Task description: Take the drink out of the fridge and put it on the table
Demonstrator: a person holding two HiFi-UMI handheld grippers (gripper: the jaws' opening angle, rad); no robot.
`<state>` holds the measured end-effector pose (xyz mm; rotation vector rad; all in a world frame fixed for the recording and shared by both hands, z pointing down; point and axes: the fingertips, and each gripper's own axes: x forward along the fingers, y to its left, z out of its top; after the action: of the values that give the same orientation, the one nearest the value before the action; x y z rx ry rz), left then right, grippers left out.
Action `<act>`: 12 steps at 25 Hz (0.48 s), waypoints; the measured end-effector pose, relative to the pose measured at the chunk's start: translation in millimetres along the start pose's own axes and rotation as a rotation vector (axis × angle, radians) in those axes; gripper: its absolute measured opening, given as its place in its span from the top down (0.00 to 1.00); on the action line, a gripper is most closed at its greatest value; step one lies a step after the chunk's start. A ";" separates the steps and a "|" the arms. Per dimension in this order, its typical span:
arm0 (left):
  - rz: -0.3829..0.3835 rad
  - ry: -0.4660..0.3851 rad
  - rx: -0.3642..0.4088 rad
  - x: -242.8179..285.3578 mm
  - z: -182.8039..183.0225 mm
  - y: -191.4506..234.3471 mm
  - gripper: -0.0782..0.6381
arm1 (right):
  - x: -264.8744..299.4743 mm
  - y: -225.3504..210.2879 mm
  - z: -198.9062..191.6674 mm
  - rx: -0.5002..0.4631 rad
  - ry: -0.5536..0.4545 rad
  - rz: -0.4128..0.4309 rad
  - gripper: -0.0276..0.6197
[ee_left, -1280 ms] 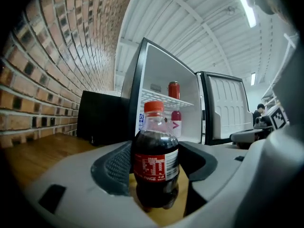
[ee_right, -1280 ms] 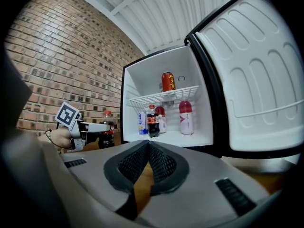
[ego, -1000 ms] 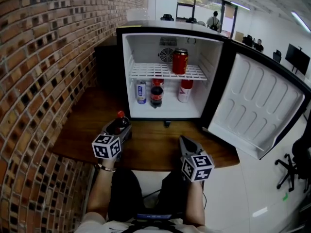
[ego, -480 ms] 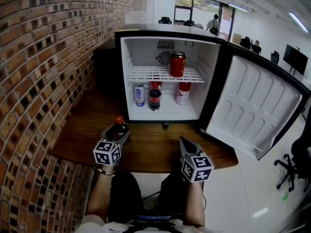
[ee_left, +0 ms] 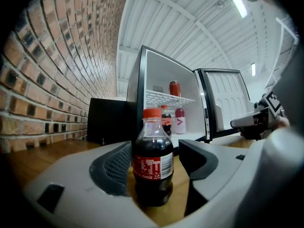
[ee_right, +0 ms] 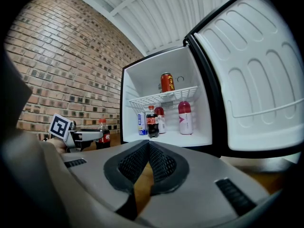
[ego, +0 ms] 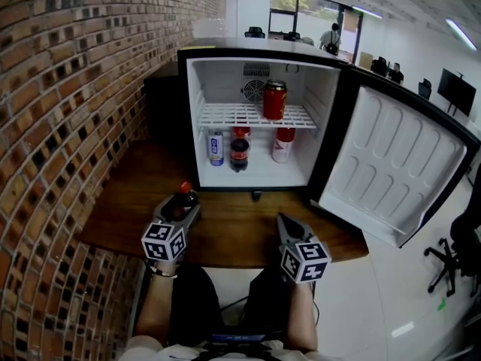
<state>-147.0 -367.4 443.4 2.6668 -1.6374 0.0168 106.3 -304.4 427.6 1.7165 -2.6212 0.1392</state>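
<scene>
A small cola bottle [ego: 183, 199] with a red cap stands upright on the wooden table [ego: 233, 232], left of the fridge front. My left gripper [ego: 180, 209] is around it and its jaws are opening. In the left gripper view the bottle [ee_left: 152, 165] sits between the pads with a gap on its right side. My right gripper [ego: 284, 221] rests over the table's front right, its pads [ee_right: 161, 163] shut together on nothing. From there the bottle [ee_right: 103, 133] shows far left.
The mini fridge [ego: 255, 51] stands open, its door [ego: 398, 164] swung out to the right. Inside are a red can [ego: 274, 98] on the wire shelf and another cola bottle [ego: 239, 153], a blue-white can [ego: 216, 147] and a pink-white bottle [ego: 282, 144] below. A brick wall [ego: 68, 126] runs along the left.
The left gripper has drawn back slightly toward me while the cola bottle stays standing on the table. The right gripper has not moved.
</scene>
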 end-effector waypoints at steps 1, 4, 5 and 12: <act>0.007 -0.010 0.001 -5.9 4.2 -0.6 0.46 | 0.0 -0.2 -0.7 0.001 0.001 0.000 0.93; 0.031 -0.038 -0.002 -24.6 17.5 -0.4 0.46 | 0.7 0.0 -2.6 0.004 0.003 0.001 0.93; 0.035 -0.045 -0.004 -30.1 22.1 -0.7 0.46 | 1.1 0.4 -3.0 0.005 0.003 0.002 0.93; 0.031 -0.066 -0.004 -55.0 44.8 -17.9 0.57 | 2.9 3.9 -2.8 0.001 0.005 0.010 0.93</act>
<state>-155.8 -311.0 397.7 2.6666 -1.6955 -0.0749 101.4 -305.3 430.3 1.7019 -2.6270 0.1446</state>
